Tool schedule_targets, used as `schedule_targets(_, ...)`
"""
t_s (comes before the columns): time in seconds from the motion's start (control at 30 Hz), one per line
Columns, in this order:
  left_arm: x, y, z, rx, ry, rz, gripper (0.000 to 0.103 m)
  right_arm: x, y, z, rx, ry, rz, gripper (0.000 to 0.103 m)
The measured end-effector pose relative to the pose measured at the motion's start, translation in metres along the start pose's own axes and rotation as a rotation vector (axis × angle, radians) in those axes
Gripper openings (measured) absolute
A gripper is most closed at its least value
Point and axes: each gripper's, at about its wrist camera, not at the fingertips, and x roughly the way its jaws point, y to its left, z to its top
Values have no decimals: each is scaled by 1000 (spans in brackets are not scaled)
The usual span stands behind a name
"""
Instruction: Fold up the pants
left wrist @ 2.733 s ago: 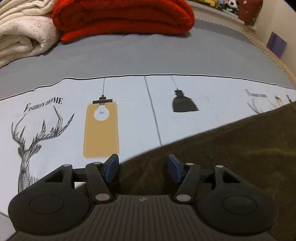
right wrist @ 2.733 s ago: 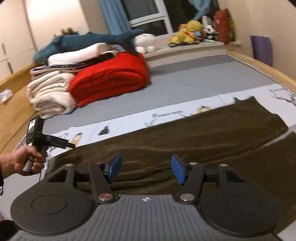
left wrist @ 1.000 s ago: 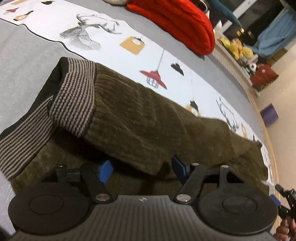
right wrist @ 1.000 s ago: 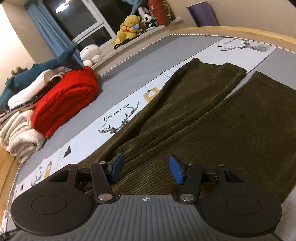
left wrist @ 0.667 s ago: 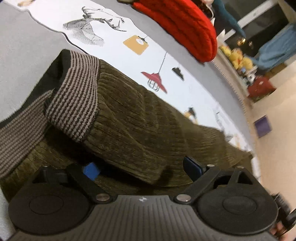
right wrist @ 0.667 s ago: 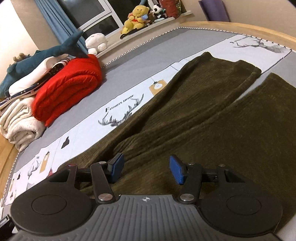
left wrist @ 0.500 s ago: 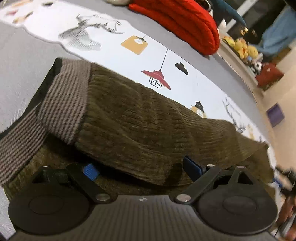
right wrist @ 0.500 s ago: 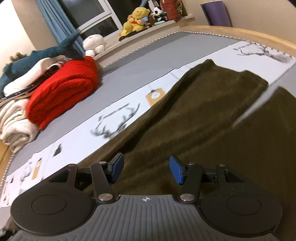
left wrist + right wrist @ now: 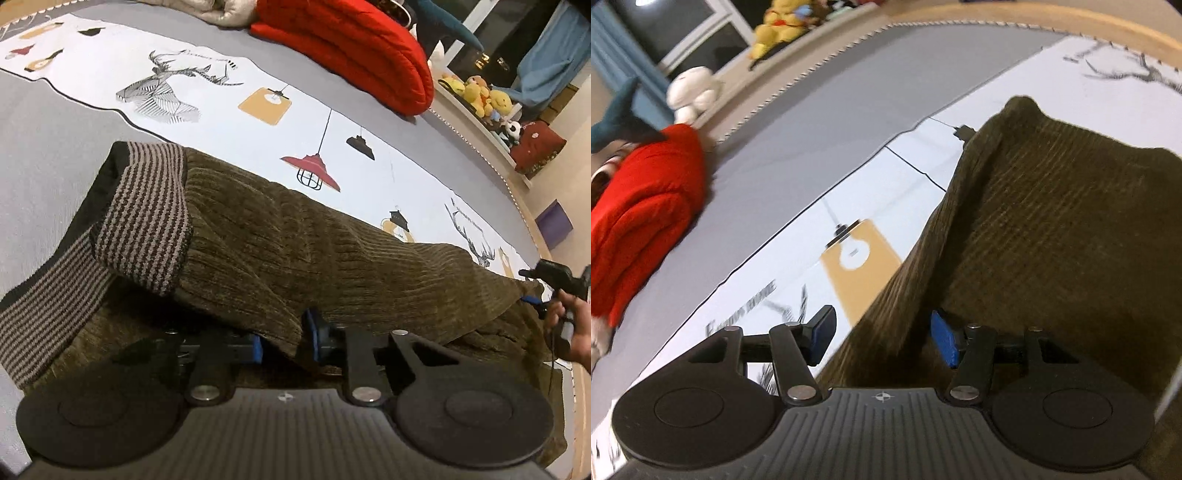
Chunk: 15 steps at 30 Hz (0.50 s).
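Corduroy pants (image 9: 314,251) hide the left tool's (image 9: 284,338) clamped fingertips.

Two wrist fisheyes, low over the pants on a bed.

The left wrist view sits close above the waistband end of the pants (image 9: 332,254), looking along the garment toward its far end, with the left gripper (image 9: 284,338) at the bottom of the frame; the right hand (image 9: 570,325) and its gripper show small at the right edge. The right wrist view looks from the opposite end, very near the fabric (image 9: 1052,221), tilted and partly blurred, facing the window side, with the right gripper (image 9: 882,341) in the foreground. Both views share the pants, the printed sheet (image 9: 258,110) (image 9: 857,254), the red blanket (image 9: 351,44) (image 9: 639,206) and the plush toys (image 9: 480,92) (image 9: 779,22).
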Motion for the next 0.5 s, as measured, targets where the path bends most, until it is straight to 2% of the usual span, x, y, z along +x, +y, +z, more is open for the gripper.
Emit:
schedule_targets(0.03, 0, 0, 0, 9, -2, 2, 24, 6, 2, 1, 2, 3, -14, 57)
schedule_targets(0.07, -1, -1, 0, 21, -5, 4, 24, 10, 4, 3, -9, 3, -24, 43)
schedule_targets(0.13, -2, -3, 0, 38, -9, 7, 24, 14, 8, 7, -53, 4, -58, 8)
schedule_targets(0.2, -3, -4, 1, 45, -10, 9, 22, 7, 7, 9, -59, 3, -58, 8)
schedule_targets(0.3, -4, -4, 2, 48, -7, 10, 20, -27, 5, 7, -54, -50, -42, 7)
schedule_targets(0.5, -24, -3, 7, 68, -57, -20, 14, -151, -21, -20, -49, -164, -11, 7)
